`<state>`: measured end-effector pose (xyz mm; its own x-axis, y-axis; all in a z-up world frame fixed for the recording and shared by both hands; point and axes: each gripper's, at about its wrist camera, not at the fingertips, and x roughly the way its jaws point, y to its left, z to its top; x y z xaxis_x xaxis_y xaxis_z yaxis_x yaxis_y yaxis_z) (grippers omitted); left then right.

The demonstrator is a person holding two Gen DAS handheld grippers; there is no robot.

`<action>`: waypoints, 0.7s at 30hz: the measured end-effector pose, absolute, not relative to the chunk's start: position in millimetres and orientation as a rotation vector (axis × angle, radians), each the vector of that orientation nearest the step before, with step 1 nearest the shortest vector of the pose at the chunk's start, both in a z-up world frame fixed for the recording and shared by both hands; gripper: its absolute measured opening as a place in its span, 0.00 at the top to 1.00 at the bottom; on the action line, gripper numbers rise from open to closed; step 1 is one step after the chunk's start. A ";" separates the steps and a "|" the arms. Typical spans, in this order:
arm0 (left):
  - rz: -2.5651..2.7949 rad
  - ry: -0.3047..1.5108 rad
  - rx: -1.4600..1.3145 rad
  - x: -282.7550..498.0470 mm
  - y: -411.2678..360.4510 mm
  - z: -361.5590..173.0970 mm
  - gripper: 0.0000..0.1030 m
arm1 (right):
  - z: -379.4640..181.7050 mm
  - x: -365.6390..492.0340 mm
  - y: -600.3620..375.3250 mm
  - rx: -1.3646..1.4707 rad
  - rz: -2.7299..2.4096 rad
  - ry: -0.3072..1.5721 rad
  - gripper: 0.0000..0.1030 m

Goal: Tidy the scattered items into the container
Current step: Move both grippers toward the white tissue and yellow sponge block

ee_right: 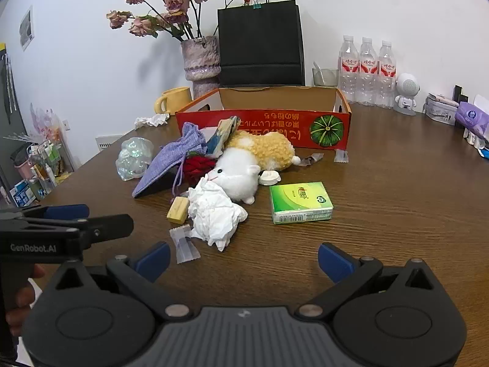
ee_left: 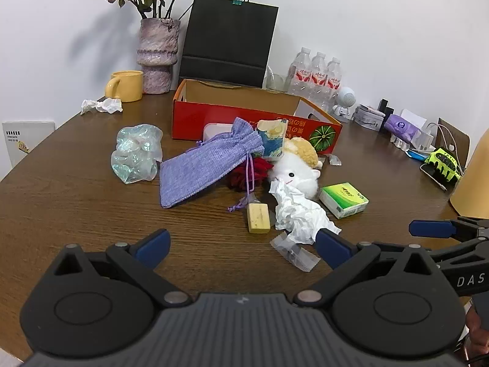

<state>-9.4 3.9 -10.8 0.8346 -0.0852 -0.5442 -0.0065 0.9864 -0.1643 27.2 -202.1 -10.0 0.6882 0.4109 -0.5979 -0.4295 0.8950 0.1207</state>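
Both the left gripper and the right gripper hang released and empty above the brown counter. The nearest piece, a crumpled white tissue, lies just in front of the red cardboard box, touching the white plush toy. It looks feather-light, soft and easily crushed; I'd pinch its bulky middle. Beside it sits a stiffer green tissue pack.

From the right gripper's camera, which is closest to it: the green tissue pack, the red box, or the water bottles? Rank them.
1. Green tissue pack: nearest, on the table just ahead of the open right gripper, slightly right.
2. Red box: behind the clutter, centre.
3. Water bottles: farthest, by the wall, right.
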 end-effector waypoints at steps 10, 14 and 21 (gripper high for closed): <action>-0.040 0.587 -0.161 -8.3 2.9 -12.2 0.00 | -11.9 28.1 -201.8 -0.028 0.473 0.667 0.00; -0.042 0.589 -0.160 -7.9 2.3 -12.9 0.00 | -12.5 28.9 -202.1 -0.027 0.473 0.670 0.00; -0.042 0.593 -0.163 -6.2 2.4 -14.2 0.00 | -13.6 31.0 -199.6 -0.030 0.476 0.676 0.00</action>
